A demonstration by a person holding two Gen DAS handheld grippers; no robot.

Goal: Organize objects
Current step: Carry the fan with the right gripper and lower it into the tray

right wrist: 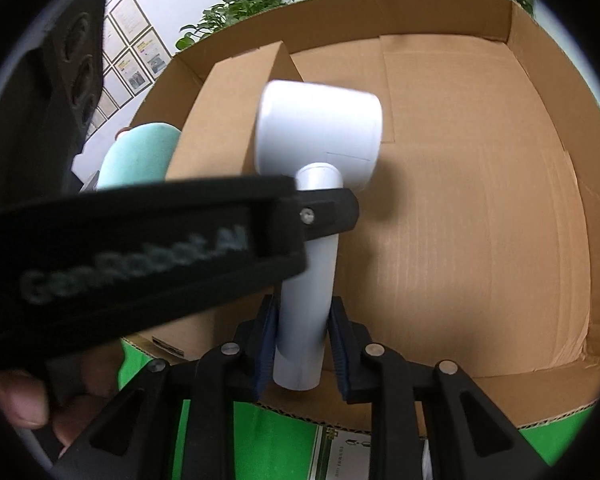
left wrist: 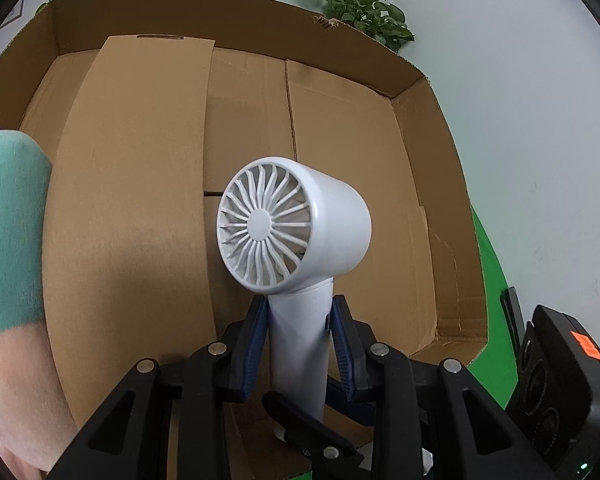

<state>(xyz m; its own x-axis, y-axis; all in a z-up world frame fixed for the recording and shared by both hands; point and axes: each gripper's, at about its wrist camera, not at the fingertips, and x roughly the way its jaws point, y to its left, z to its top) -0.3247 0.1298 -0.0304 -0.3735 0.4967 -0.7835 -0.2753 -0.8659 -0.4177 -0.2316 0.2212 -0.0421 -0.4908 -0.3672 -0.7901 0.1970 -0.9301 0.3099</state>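
A white handheld fan [left wrist: 292, 224] with a round grille head and a straight handle is held over an open cardboard box [left wrist: 140, 184]. My left gripper [left wrist: 299, 312] is shut on the fan's handle just under the head. My right gripper [right wrist: 302, 320] is shut on the lower end of the same handle [right wrist: 304, 300]. In the right wrist view the fan's head [right wrist: 320, 132] faces away and the left gripper's black body [right wrist: 140, 240] crosses in front of the handle. The box [right wrist: 480, 208] lies under and behind the fan.
A folded cardboard insert [left wrist: 140, 200] lies along the box's left side. A teal plush thing [left wrist: 8, 228] sits at the box's left edge, also in the right wrist view [right wrist: 140, 156]. Potted plants [left wrist: 360, 4] stand behind the box. A green surface [left wrist: 492, 320] lies beneath.
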